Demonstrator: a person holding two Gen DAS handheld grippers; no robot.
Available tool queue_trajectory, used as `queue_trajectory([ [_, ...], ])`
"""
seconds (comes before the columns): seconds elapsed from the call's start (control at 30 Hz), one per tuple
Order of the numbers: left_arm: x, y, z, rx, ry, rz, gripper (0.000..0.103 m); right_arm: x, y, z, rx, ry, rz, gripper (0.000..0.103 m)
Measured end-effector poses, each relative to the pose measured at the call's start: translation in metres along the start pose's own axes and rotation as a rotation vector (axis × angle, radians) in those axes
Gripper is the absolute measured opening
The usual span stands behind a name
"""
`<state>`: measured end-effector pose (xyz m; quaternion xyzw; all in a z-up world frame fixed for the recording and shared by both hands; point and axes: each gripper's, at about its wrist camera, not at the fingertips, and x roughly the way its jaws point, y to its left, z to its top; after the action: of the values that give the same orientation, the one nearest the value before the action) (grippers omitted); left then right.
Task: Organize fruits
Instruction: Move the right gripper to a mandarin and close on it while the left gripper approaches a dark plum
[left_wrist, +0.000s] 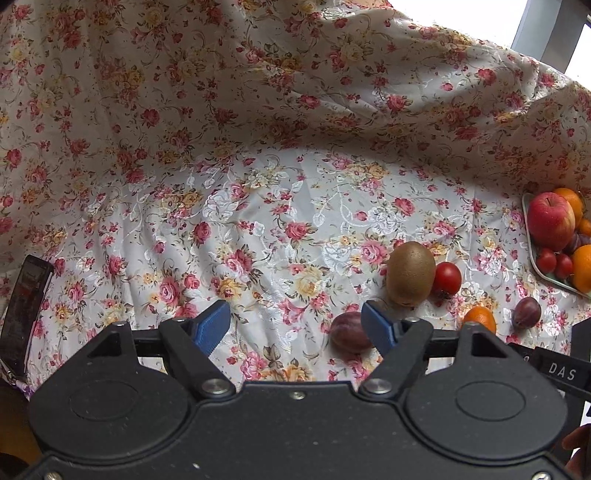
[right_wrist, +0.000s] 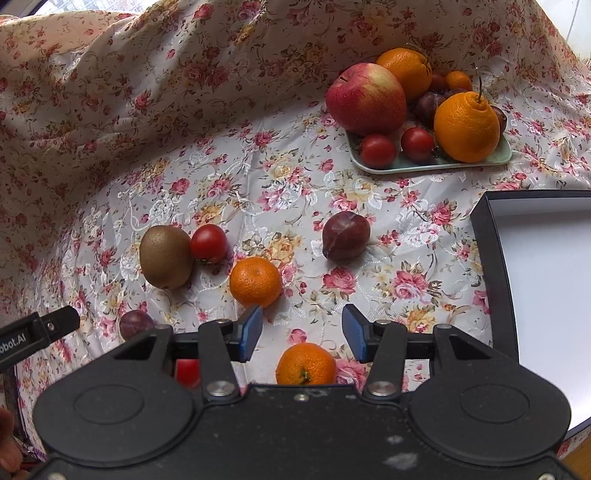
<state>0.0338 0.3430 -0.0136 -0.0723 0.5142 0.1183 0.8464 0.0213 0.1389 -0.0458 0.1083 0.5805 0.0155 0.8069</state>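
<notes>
On the rose-printed cloth surface (right_wrist: 295, 206), loose fruit lies scattered — a brown oval kiwi (right_wrist: 166, 256) touching a small red tomato (right_wrist: 208, 243) at its 3 o'clock. The left tongs (left_wrist: 295, 326) gape wide over bare cloth, a dark purple plum (left_wrist: 349, 332) just outside the right finger. The right tongs (right_wrist: 302, 332) stand open and empty, a small orange mandarin (right_wrist: 306, 363) below them at 6 o'clock, the pale green fruit tray (right_wrist: 424, 166) at 1 o'clock.
</notes>
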Motion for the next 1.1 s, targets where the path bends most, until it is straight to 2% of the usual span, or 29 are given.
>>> queue_trajectory([
  [0.13, 0.005, 0.007, -0.002, 0.014, 0.007, 0.023, 0.076, 0.008, 0.012, 0.003, 0.009, -0.014, 0.010, 0.051],
  [0.27, 0.012, 0.016, -0.001, 0.017, 0.048, 0.008, 0.070, 0.019, 0.023, 0.010, 0.020, -0.019, 0.008, 0.051],
  [0.6, 0.025, 0.024, -0.002, 0.048, 0.110, -0.019, 0.070, 0.053, 0.037, 0.013, 0.017, -0.003, -0.058, 0.051],
  [0.8, 0.030, 0.024, -0.001, 0.064, 0.120, -0.009, 0.070, 0.065, 0.037, 0.013, 0.021, 0.014, -0.101, 0.051],
  [0.93, 0.037, 0.024, -0.001, 0.055, 0.143, -0.026, 0.070, 0.068, 0.033, 0.013, 0.029, 0.022, -0.097, 0.051],
  [1.03, 0.040, 0.022, -0.001, 0.051, 0.152, -0.036, 0.070, 0.067, 0.033, 0.015, 0.021, 0.026, -0.076, 0.043],
  [1.1, 0.042, 0.019, -0.001, 0.054, 0.155, -0.032, 0.070, 0.067, 0.033, 0.015, 0.022, 0.033, -0.072, 0.043],
])
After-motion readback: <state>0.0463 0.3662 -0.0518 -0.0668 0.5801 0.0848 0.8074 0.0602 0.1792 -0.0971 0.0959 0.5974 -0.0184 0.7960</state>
